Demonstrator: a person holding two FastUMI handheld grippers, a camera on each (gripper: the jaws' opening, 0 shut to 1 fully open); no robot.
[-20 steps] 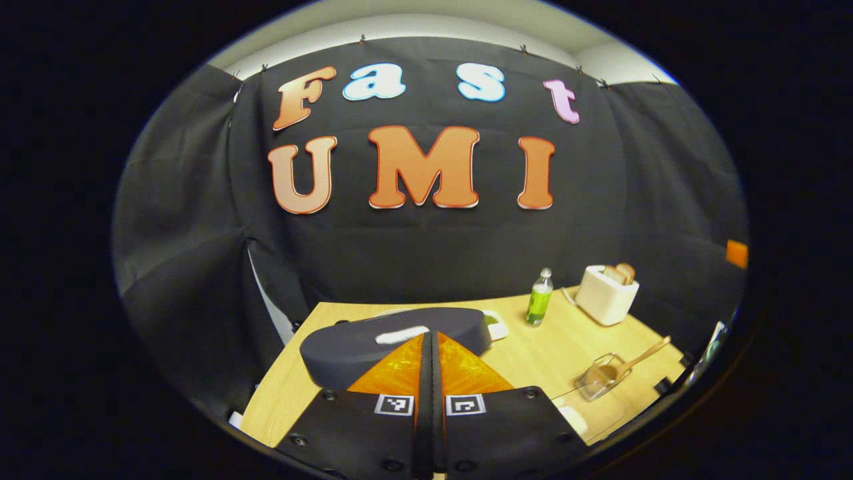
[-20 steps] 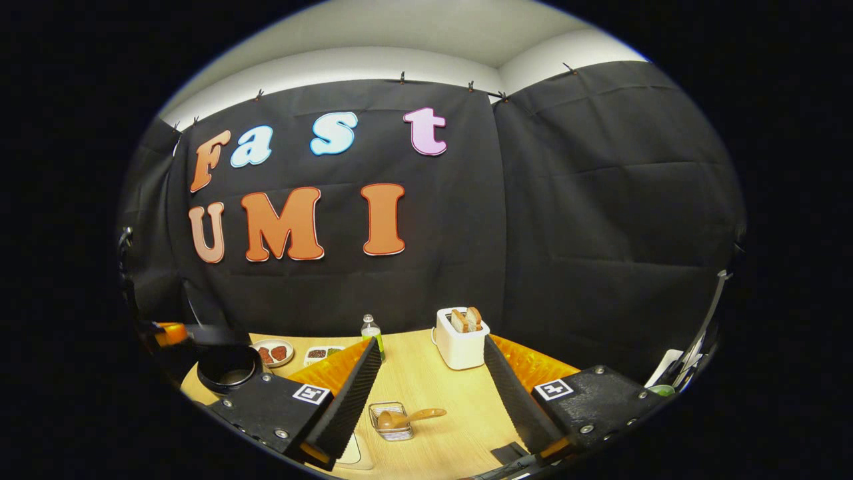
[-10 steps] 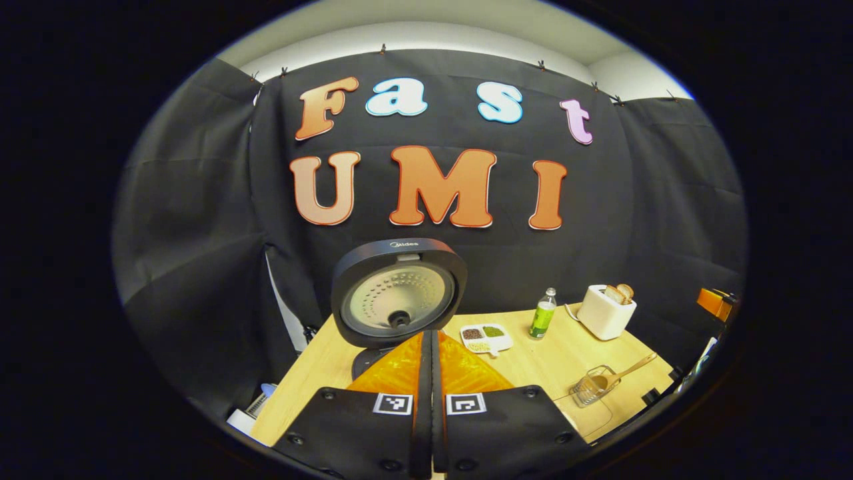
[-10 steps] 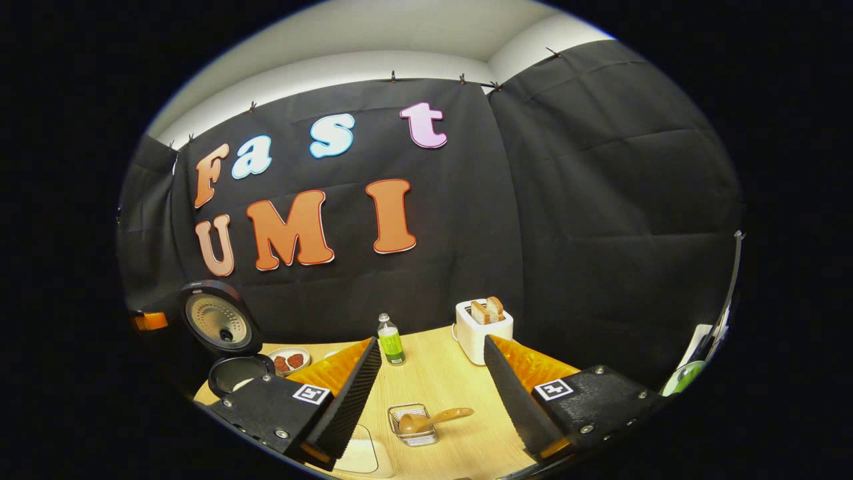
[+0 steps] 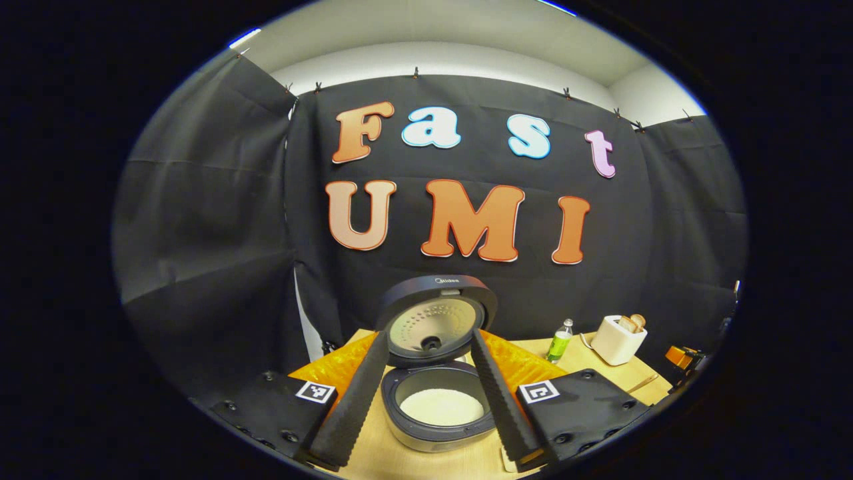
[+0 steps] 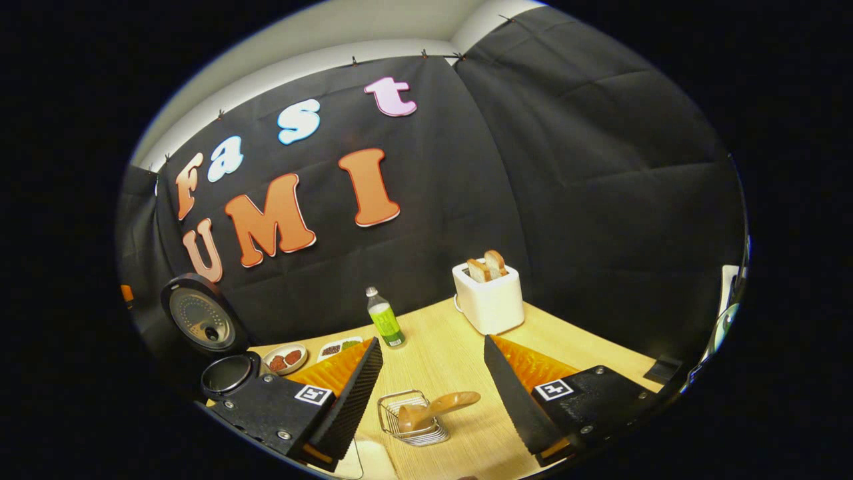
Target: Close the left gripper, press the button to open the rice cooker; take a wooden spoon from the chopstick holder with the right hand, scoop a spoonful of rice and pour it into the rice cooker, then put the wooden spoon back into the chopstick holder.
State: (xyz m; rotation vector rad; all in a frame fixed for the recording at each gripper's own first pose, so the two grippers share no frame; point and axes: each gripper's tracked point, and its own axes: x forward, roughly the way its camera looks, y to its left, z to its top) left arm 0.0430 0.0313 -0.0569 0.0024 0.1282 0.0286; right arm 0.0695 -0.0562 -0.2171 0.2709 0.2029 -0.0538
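In the left gripper view, the rice cooker (image 5: 436, 410) is sitting open on the wooden table (image 5: 593, 377), its lid (image 5: 436, 321) standing upright behind a pot holding white rice (image 5: 441, 407). A green bottle (image 5: 558, 341) and a white toaster (image 5: 616, 339) with bread are standing far to the right, well apart from the cooker.

In the right gripper view, the wooden spoon (image 6: 436, 408) is lying tilted in the wire chopstick holder (image 6: 412, 419), with bare table on all sides of it. Small dishes (image 6: 286, 358) are sitting near the cooker on the left.

The left gripper (image 5: 426, 393) is hanging with fingers spread, framing the cooker and holding nothing. The right gripper (image 6: 433, 393) is hovering with fingers spread wide, the holder between them, touching nothing.
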